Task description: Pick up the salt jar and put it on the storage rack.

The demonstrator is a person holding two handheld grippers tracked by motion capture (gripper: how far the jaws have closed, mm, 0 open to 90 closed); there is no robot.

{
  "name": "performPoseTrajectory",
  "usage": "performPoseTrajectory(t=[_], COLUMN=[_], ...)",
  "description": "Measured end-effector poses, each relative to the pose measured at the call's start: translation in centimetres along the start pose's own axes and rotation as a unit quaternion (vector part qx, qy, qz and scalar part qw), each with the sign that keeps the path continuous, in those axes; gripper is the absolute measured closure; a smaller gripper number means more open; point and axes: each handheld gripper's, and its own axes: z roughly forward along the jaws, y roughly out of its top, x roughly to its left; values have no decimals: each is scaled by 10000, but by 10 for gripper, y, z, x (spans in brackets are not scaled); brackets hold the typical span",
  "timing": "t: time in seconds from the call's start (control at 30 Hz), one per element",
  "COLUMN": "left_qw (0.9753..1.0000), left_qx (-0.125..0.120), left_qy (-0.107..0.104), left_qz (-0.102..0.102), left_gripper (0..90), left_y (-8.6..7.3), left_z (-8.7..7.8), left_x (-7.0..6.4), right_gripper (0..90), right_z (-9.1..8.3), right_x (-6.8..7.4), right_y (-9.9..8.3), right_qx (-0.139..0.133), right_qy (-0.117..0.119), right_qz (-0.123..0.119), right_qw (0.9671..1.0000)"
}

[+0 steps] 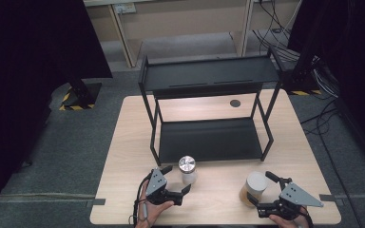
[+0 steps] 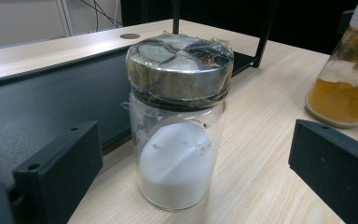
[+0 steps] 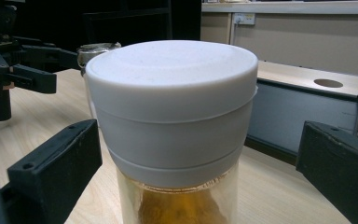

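We lose the white-lidded jar's [image 3: 172, 126] base below the right gripper view's edge; its yellow contents look blurred.

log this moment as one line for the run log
left gripper: open around silver-lid jar | right gripper: open around white-lid jar | both jars on table | rack: empty

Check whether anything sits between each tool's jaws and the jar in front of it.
Nothing visible does. The left tool is open around the silver-lidded jar of white powder, with bare table in both gaps. The right tool is open around the white-lidded jar of orange powder, equally unobstructed.
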Motion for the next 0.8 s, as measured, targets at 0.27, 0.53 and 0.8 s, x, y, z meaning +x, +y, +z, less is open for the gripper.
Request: performPoseTrajectory(t=[0.27, 0.53, 0.8], left_qw=[10000, 10000, 9999], left_qx=[-7, -14, -29], left_qy=[-17, -17, -34], left_qz=[-16, -32, -96], left_gripper=[22, 22, 19], left_y=[-1, -2, -2], left_z=[1, 1, 1], left_x=[0, 1, 2], right_gripper=[3, 3, 4], right_z=[1, 0, 1], right_x=[0, 0, 1], right_y=[0, 0, 0], right_qx=[-13, -22, -31], right_qy=[14, -3, -12], right_qz=[16, 48, 36], right_qw=[10000, 10000, 10000])
